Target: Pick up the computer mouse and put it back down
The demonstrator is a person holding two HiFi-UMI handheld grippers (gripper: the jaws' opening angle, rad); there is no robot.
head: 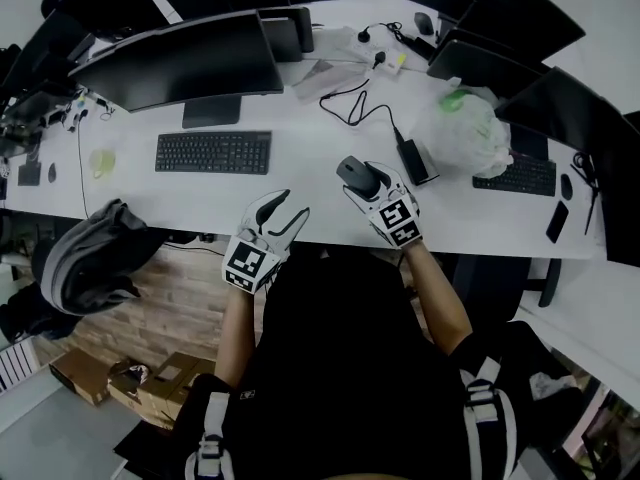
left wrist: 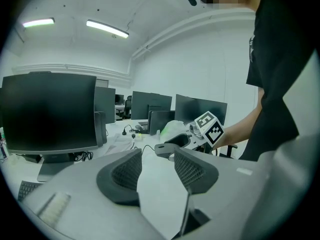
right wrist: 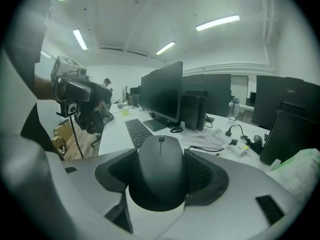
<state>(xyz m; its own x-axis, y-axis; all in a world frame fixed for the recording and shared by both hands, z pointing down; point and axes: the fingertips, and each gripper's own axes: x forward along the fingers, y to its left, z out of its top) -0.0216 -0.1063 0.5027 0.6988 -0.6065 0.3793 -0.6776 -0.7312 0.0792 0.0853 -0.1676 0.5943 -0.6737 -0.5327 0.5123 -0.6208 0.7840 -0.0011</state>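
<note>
The black computer mouse (head: pixel 355 174) is near the front of the white desk (head: pixel 310 183), right of centre. My right gripper (head: pixel 364 182) is shut on it, one ribbed pad against each side; in the right gripper view the mouse (right wrist: pixel 160 159) fills the gap between the jaws. I cannot tell whether it rests on the desk or hangs just above it. My left gripper (head: pixel 293 208) hovers at the desk's front edge, left of the mouse, open with only bare desk between its pads (left wrist: pixel 127 171).
A black keyboard (head: pixel 213 152) lies left of the grippers before a wide monitor (head: pixel 180 63). A power brick with its cable (head: pixel 412 158) and a white plastic bag (head: pixel 465 133) lie right of the mouse. A second keyboard (head: pixel 515 176) and a phone (head: pixel 557 222) are further right.
</note>
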